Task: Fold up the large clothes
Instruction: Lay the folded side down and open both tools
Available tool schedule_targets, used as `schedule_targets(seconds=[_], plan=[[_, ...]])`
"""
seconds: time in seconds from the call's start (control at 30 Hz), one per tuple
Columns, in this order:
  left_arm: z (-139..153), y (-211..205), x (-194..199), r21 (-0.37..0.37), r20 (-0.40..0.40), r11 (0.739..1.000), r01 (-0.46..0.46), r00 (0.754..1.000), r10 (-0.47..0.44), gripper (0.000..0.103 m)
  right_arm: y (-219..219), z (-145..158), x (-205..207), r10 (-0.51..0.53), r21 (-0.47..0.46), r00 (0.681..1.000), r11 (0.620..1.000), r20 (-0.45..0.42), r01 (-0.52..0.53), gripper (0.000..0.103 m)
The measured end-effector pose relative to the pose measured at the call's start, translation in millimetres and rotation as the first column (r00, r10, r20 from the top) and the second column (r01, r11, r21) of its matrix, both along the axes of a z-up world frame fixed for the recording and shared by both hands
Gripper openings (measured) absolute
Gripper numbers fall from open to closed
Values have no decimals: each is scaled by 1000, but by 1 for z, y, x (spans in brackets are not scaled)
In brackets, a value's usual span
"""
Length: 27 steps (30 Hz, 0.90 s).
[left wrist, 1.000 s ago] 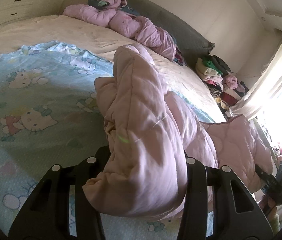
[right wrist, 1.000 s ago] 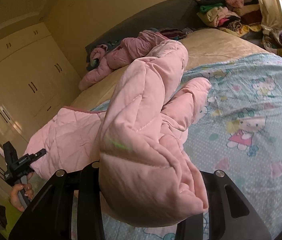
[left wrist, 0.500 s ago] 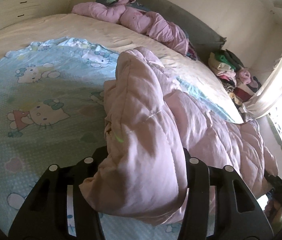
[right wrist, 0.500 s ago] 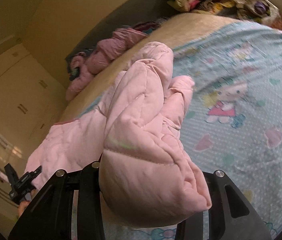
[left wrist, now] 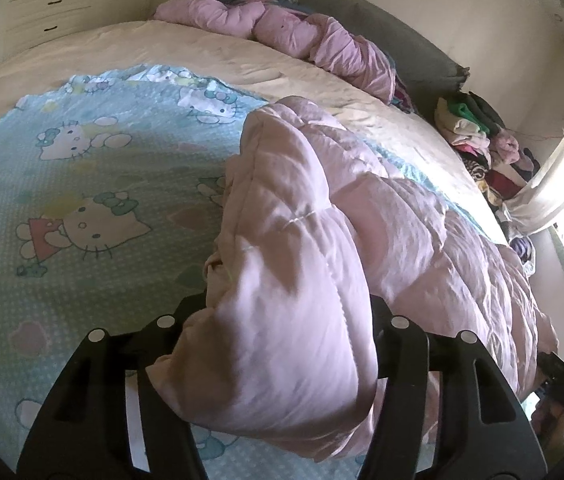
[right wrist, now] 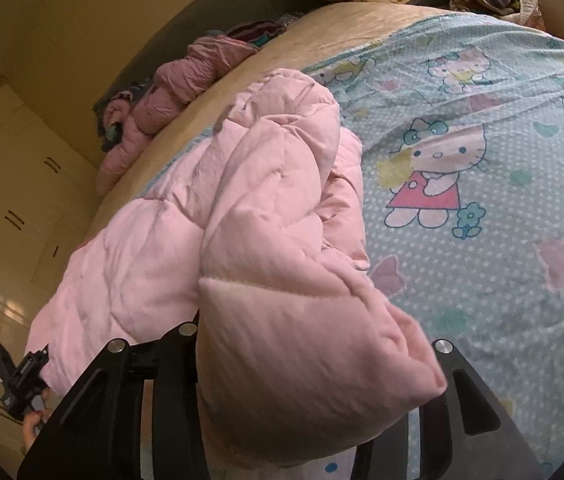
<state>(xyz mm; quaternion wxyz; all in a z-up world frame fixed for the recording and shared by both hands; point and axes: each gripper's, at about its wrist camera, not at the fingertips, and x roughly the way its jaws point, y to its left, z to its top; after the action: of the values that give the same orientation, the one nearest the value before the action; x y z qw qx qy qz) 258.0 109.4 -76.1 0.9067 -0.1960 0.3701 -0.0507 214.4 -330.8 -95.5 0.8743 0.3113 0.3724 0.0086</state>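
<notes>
You are gripping the pink quilted jacket [left wrist: 290, 280] in both claws: your left claw [left wrist: 282, 344] is clamping one bunched end and your right claw [right wrist: 314, 364] is clamping another padded fold. The rest of the jacket is lying across the blue cartoon-cat sheet [left wrist: 81, 208] on the bed [left wrist: 209, 56], with a second, mauve jacket [left wrist: 282, 32] heaped at the far edge by the grey headboard [left wrist: 402, 52].

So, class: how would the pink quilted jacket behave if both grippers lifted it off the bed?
The pink quilted jacket would probably sag and droop, since it bulges limply out of each gripper's jaws. Its puffy padding suggests it is light for its bulk. The smooth shell may slip.
</notes>
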Motion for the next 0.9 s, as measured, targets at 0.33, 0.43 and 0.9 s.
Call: schedule_targets(seconds=[0.33,0.43,0.9], plan=[[-1,0,-2,-2,-4,1000,-1,1000,1,51,-6,1,-11,-34,45,999,998,-28,35,77],[-2,0,-3,-3,-5,1000,0,1000,0,51,-3,8,-15,-41,-32,999,999,-35,40,83],[7,-4,-16,55,17,998,-23,1000,22,90,9,21,-17,-37,-159,997,987,-65,27,90]])
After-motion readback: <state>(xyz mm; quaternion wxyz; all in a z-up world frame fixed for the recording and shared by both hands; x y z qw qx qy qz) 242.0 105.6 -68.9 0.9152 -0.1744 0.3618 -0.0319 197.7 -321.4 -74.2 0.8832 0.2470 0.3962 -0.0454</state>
